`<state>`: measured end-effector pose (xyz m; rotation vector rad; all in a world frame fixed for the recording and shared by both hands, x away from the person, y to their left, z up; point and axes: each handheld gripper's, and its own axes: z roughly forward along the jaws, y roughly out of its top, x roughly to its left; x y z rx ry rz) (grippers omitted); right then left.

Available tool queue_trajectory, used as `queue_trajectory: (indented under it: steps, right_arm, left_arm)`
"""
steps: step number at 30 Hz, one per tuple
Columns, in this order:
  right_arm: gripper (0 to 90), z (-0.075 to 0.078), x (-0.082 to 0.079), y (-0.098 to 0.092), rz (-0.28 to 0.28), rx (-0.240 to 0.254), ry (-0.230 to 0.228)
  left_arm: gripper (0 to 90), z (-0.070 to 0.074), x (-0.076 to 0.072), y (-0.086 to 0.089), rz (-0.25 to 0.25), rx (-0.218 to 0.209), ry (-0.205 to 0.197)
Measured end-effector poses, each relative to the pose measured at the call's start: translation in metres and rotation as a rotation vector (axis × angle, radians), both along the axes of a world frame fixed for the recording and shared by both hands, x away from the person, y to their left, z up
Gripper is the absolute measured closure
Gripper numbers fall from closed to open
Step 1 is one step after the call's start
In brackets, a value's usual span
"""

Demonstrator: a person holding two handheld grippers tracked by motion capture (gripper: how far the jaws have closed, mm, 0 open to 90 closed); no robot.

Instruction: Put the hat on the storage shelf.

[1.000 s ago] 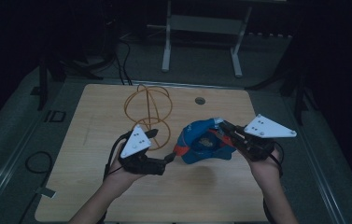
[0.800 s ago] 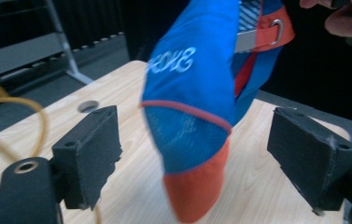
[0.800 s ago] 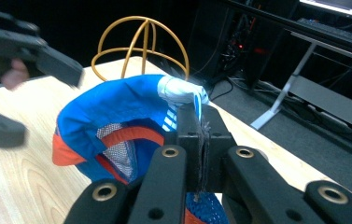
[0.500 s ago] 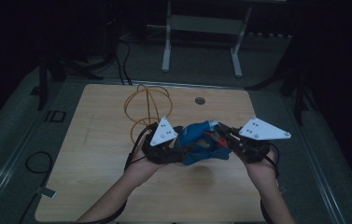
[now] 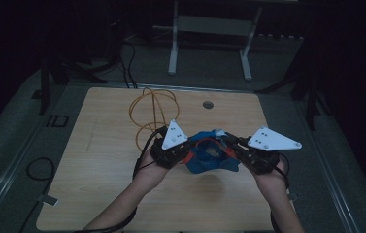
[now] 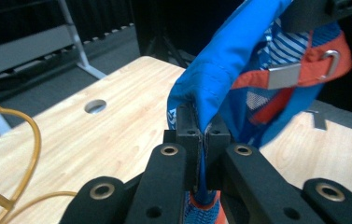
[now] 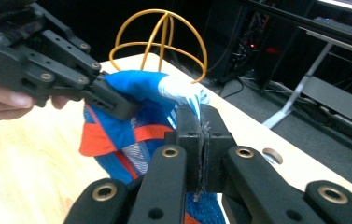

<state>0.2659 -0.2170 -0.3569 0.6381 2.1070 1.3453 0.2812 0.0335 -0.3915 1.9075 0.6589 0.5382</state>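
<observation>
Readable text: we find none in any view.
Blue and orange fabric cap point(image 6: 239, 70): we see white stripes and a plain metal buckle on it, but no lettering; a pale mark near the pinched edge is too blurred for us to read.
Light wooden table top point(image 5: 103, 145): we make out no label or number on it.
Grey three-cornered plates on the grippers: we see only small dots, no writing.

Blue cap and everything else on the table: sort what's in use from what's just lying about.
In use:
- blue cap
- left tool, shut on its fabric
- right tool, shut on its edge

Lying about:
- yellow wire frame
- table
</observation>
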Motion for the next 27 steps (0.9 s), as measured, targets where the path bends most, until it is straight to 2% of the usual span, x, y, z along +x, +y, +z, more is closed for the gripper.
queue_trajectory:
  steps: [4,8,13,18,22,24,27]
  right_arm:
    - [88.6,-0.001,-0.005,-0.001,0.016,0.019,0.009]
    - [88.5,-0.004,-0.012,-0.003,0.039,0.030,0.018]
    - [88.2,-0.008,-0.022,-0.002,0.088,0.050,0.031]
    - [87.3,-0.010,-0.032,0.002,0.129,0.049,0.028]
    - [79.0,-0.008,-0.038,0.002,0.166,0.073,0.035]
    - [74.6,-0.006,-0.044,0.002,0.185,0.087,0.025]
    - [71.9,-0.002,-0.052,-0.002,0.204,0.103,0.018]
  left_arm:
    - [89.9,0.005,0.000,0.000,0.003,0.006,-0.008]
    - [90.0,0.012,-0.002,0.000,0.007,0.015,-0.034]
    - [90.0,0.019,-0.005,0.000,-0.001,0.003,-0.054]
    - [90.0,0.026,-0.009,0.001,-0.013,0.004,-0.079]
    - [90.0,0.029,-0.009,0.005,-0.030,-0.007,-0.084]
    - [90.0,0.031,-0.009,0.008,-0.037,-0.026,-0.085]
    - [90.0,0.034,-0.009,0.014,-0.064,-0.041,-0.090]
